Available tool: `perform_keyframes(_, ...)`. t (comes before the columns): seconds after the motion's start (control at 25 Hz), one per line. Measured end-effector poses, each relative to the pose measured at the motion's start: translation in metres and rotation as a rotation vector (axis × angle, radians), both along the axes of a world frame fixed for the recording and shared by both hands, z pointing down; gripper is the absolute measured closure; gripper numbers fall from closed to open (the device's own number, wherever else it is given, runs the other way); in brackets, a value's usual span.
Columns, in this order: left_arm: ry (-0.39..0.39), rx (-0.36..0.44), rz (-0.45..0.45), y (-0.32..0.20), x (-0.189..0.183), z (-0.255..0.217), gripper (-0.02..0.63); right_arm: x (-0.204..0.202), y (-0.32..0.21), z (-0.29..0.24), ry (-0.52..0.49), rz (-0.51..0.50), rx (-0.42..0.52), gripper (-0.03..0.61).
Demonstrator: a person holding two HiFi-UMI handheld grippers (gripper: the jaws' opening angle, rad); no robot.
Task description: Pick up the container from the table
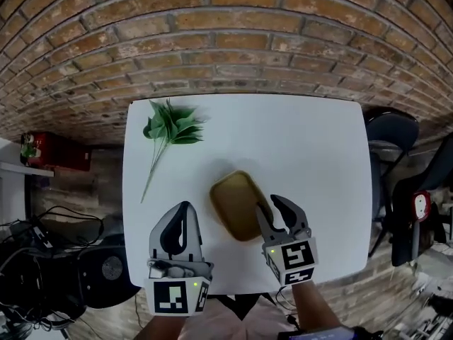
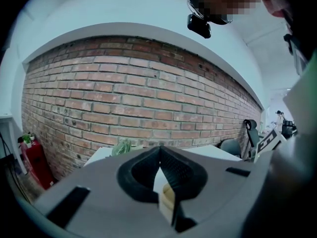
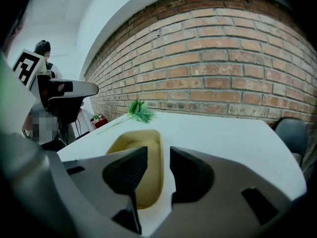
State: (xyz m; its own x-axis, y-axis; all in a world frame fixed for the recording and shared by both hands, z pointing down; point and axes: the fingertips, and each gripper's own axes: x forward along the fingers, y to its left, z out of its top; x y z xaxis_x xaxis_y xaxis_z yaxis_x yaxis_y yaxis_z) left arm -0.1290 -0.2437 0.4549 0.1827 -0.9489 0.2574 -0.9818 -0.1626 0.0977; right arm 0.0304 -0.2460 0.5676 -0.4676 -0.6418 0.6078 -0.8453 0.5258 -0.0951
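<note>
A shallow tan container [image 1: 233, 200] lies on the white table [image 1: 311, 147], near its front edge. My right gripper [image 1: 271, 205] is open at the container's right end. In the right gripper view its left finger [image 3: 130, 170] hangs over the container's hollow [image 3: 132, 144] and its right finger [image 3: 188, 172] stands outside the rim, neither pad pressing. My left gripper [image 1: 185, 206] hovers left of the container with its fingertips together and nothing held. In the left gripper view a sliver of the container [image 2: 168, 195] shows below the closed tips [image 2: 159, 148].
A green leafy sprig [image 1: 172, 125] lies at the table's far left. A brick wall [image 1: 233, 41] stands behind the table. A dark chair [image 1: 393, 137] is at the right and a red object [image 1: 53, 151] and cables are on the floor at the left.
</note>
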Motion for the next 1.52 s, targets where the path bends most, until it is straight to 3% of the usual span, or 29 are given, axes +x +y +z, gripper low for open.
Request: perform_keyframes(1.52,-0.008,-0.018,-0.001,0.000,-0.002,0.005,0.606,0.008,0.003,0.032,0.035,0.029,-0.052,0.547)
